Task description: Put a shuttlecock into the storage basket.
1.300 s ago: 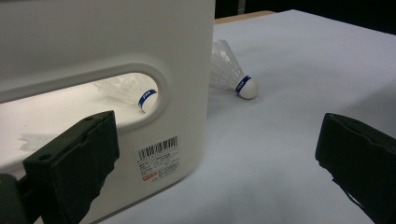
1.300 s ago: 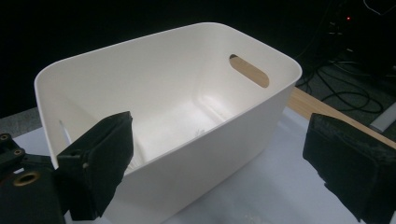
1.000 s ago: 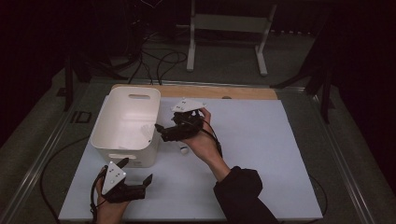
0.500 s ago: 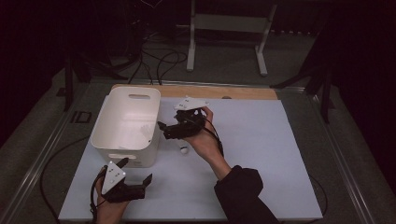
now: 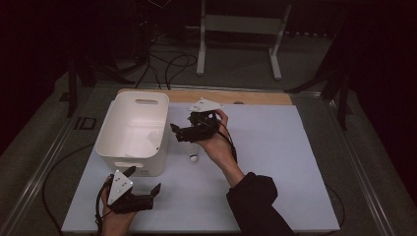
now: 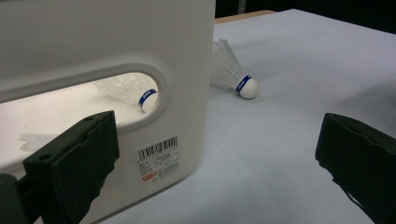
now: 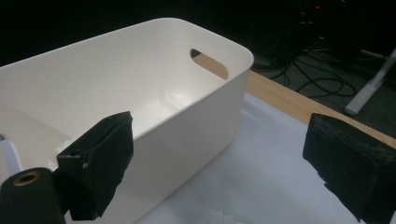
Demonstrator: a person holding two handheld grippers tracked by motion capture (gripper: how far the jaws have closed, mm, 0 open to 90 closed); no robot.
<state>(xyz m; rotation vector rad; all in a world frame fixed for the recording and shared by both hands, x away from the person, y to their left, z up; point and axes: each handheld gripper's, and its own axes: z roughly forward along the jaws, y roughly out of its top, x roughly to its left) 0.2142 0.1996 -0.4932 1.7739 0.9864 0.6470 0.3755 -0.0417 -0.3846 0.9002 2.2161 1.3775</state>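
Observation:
A white plastic bin stands at the left of the grey mat. One white shuttlecock with a blue band lies on the mat just right of the bin, below my right gripper. That gripper hovers open beside the bin's right rim, nothing between its jaws. In the left gripper view a second shuttlecock lies inside the bin, seen through the handle slot; the loose shuttlecock lies beyond the bin's corner. My left gripper rests open on the mat at the bin's near end.
The mat covers most of the table, with a wooden strip along the far edge. A white metal stand and cables are on the floor behind. The person's right sleeve crosses the near middle.
The right gripper has drifted slightly up and away beside the bin. The left gripper, the bin and the loose shuttlecock have stayed put.

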